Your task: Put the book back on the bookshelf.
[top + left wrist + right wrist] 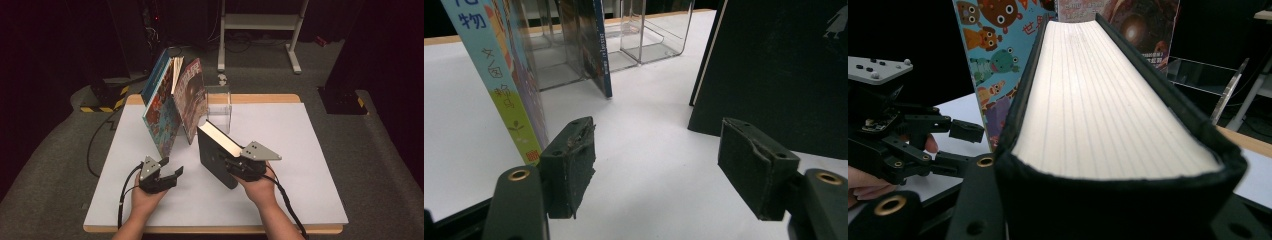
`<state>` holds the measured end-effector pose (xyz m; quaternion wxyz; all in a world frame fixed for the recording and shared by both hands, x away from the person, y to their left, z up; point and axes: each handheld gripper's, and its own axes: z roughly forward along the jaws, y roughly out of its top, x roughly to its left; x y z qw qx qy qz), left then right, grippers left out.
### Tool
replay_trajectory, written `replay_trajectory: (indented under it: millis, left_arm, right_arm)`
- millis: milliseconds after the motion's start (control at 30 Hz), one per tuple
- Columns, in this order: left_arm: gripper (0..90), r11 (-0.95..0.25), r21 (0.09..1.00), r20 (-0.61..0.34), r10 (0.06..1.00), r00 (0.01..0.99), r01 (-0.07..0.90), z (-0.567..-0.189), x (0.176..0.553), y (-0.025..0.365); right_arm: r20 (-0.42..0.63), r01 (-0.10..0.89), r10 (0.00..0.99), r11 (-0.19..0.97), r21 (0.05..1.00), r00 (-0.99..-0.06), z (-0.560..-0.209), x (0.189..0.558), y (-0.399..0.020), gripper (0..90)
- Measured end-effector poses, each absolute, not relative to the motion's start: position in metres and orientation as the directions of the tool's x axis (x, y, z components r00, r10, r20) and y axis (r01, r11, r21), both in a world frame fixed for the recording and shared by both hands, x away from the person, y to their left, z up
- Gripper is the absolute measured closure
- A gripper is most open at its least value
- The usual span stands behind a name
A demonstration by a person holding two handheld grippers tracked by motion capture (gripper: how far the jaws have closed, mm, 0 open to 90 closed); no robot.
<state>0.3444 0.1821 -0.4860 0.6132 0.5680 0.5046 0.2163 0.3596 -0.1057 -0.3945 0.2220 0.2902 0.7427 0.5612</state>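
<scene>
Right tool clamps the black book; left tool gapes empty.

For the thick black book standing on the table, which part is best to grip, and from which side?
Grip the black book across its thickness at the near end, coming from the person's side. It stands upright with pale page edges on top, so both flat covers are free for the pads. The right hand-held gripper already clamps it there.

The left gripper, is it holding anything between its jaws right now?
No, the left gripper has only bare white table between its open jaws.
</scene>
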Motion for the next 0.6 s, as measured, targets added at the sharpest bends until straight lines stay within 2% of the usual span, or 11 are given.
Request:
replay_trajectory:
  millis: [233, 400, 600]
  left_arm:
    - [31.5, 0.276, 0.912, -0.385, 0.834, 0.395, 0.304, -0.485, 0.345, 0.184]
    - [31.6, 0.288, 0.909, -0.395, 0.827, 0.400, 0.301, -0.484, 0.345, 0.185]
    - [31.8, 0.291, 0.908, -0.399, 0.822, 0.406, 0.302, -0.483, 0.344, 0.185]
  right_arm:
    - [0.005, 0.188, 0.703, 0.184, 0.965, -0.711, -0.395, 0.359, -0.103, 53.8]
    - [0.048, 0.215, 0.722, 0.142, 0.966, -0.691, -0.393, 0.365, -0.106, 53.9]
    - [0.019, 0.206, 0.776, 0.144, 0.968, -0.631, -0.388, 0.373, -0.105, 53.9]
